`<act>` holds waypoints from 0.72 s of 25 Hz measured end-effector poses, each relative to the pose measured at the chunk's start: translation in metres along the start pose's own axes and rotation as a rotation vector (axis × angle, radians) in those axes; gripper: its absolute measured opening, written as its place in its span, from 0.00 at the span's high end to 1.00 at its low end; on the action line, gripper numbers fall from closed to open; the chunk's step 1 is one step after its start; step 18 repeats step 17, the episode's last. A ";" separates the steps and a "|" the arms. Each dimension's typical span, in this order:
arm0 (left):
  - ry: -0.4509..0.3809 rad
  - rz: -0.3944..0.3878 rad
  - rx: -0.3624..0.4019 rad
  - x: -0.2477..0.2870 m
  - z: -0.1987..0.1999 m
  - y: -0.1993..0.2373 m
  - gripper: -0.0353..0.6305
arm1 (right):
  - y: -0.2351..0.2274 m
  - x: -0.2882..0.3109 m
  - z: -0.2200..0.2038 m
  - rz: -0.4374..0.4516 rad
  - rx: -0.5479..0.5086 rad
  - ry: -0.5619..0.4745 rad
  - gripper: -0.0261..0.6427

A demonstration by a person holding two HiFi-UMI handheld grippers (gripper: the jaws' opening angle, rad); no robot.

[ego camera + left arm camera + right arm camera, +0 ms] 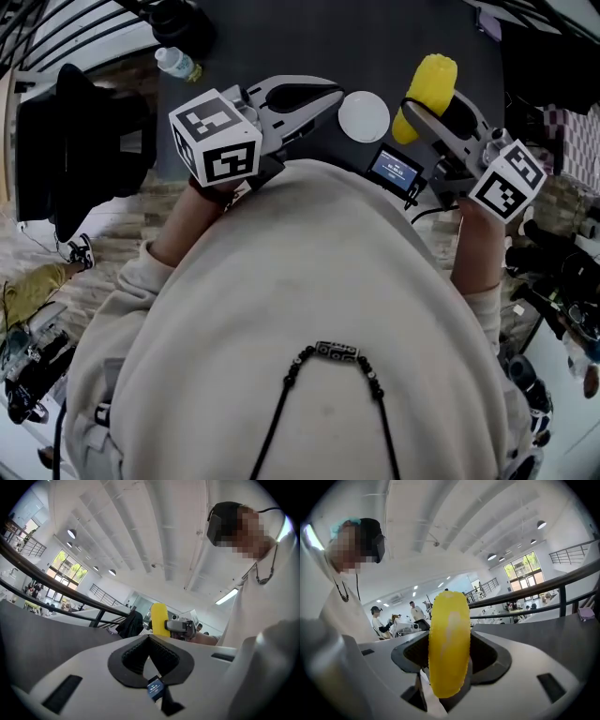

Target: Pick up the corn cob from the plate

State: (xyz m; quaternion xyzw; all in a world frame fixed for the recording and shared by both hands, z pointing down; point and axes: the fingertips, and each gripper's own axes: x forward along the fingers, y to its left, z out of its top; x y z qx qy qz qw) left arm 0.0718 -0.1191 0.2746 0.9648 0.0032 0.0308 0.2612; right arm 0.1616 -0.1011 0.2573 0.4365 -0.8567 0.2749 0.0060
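Corn cob [449, 648]: being pinched upright in right gripper [417, 105], hanging clear of plate [364, 116] beside the tongs. Left gripper [323, 98]: idling, jaws pressed together, empty. Pickup seemingly complete.

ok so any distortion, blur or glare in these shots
Left gripper view and right gripper view: heavy fisheye, black corners, the railing bowed; right gripper view: the corn cob is very close, with a pale, soft, washed-out streak down its middle; left gripper view: the window is bright but not blown out; head view: even light, the dark table shows little detail.
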 end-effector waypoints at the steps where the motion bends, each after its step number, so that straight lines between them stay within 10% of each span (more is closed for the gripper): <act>1: 0.000 -0.003 0.000 -0.002 0.000 0.001 0.94 | 0.003 0.001 0.001 0.002 -0.003 -0.004 0.57; 18: 0.018 -0.005 -0.005 0.005 -0.007 -0.001 0.94 | -0.002 -0.006 -0.006 -0.004 0.017 -0.009 0.57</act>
